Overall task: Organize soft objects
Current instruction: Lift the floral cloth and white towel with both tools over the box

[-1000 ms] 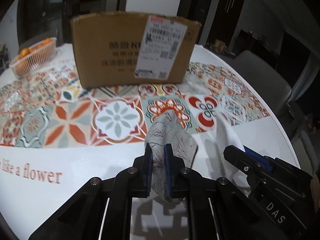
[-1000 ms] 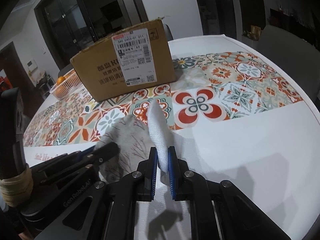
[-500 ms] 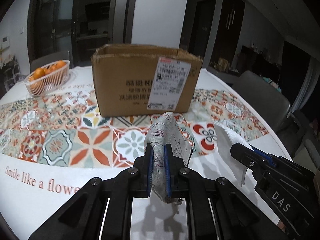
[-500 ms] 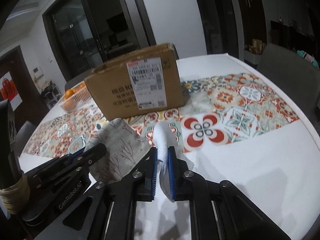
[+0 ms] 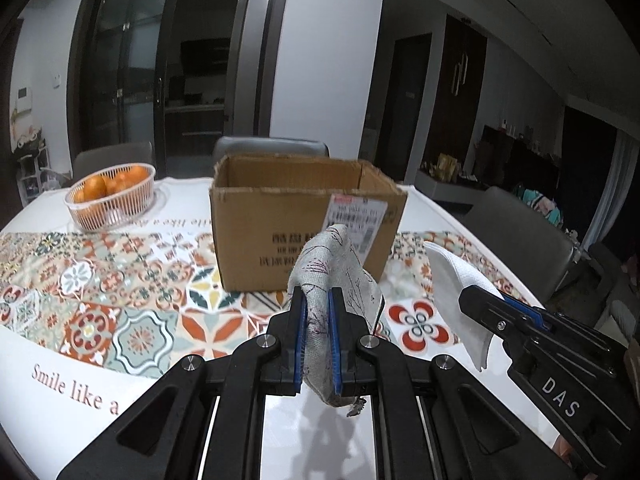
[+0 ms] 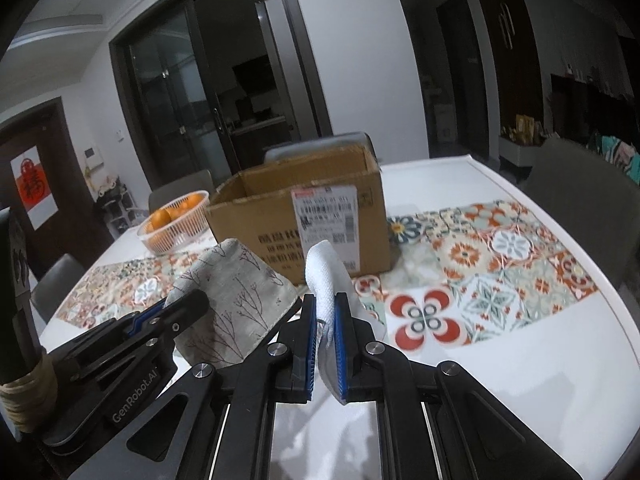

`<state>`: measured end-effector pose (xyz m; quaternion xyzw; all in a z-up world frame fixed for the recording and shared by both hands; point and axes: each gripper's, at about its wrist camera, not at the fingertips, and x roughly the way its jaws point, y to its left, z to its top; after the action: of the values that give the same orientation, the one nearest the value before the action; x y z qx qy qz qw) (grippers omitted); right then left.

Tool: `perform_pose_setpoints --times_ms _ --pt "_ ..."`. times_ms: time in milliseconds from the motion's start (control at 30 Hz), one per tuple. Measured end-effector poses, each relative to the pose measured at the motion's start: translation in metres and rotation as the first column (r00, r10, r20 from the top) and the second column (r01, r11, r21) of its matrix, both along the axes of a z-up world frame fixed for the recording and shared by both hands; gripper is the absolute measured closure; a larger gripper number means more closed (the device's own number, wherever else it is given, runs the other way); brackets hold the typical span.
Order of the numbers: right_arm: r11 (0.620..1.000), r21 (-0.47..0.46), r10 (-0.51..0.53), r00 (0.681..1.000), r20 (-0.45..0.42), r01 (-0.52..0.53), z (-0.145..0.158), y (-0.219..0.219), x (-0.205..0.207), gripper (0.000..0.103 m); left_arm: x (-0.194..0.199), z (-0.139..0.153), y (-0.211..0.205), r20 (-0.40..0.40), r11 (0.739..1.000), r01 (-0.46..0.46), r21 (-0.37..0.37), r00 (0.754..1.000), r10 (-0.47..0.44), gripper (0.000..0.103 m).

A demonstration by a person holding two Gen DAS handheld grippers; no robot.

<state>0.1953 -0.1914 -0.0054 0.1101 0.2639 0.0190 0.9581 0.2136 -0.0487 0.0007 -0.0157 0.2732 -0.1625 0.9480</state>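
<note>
1. My left gripper (image 5: 317,334) is clamped on a grey printed cloth (image 5: 334,280), and my right gripper (image 6: 326,338) is clamped on a white cloth (image 6: 326,280). Both cloths hang clear of the table (image 6: 500,360), short of the open cardboard box (image 5: 296,232).

2. I judge the step in hand to be carrying both cloths to the box. To do it well I would keep both grips tight, since the loose tails droop below the pads and could catch on the near wall of the box.

3. I would lift high enough for those tails to pass over the rim, bring each cloth fully above the opening, and only then let go, one hand at a time so the grippers do not crowd each other.

4. The left view looks a little into the box, and what shows of the inside looks bare; it also shows the white cloth sideways, as a flat drooping sheet.

5. The right view shows the grey cloth broadside, with its twig print, and more open table to the right. The basket of oranges (image 6: 176,220) appears in both.
</note>
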Motion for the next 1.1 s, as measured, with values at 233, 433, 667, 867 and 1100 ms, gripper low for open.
perform_pose_setpoints --times_ms 233,433,667,867,1100 --pt "1.000 -0.005 0.010 0.999 0.052 -0.010 0.018 0.005 0.006 0.093 0.004 0.019 0.006 0.060 1.000 -0.009 -0.009 0.998 0.009 0.091" --pt "1.000 -0.009 0.015 0.995 0.099 -0.014 0.033 0.007 0.014 0.093 0.012 0.036 0.011 0.108 1.000 -0.019 -0.010 0.994 0.020 0.091" --pt "1.000 -0.017 0.026 0.989 0.143 -0.024 0.049 0.010 0.026 0.093 0.022 0.053 0.015 0.150 1.000 -0.027 -0.004 0.988 0.028 0.091" --pt "0.999 -0.031 0.037 0.984 0.172 -0.032 0.061 0.014 0.038 0.093 0.034 0.062 0.017 0.176 0.999 -0.032 0.002 0.984 0.032 0.091" --pt "0.998 -0.046 0.047 0.980 0.193 -0.039 0.074 0.015 0.059 0.093 0.054 0.072 0.018 0.205 0.999 -0.044 0.011 0.978 0.041 0.091"
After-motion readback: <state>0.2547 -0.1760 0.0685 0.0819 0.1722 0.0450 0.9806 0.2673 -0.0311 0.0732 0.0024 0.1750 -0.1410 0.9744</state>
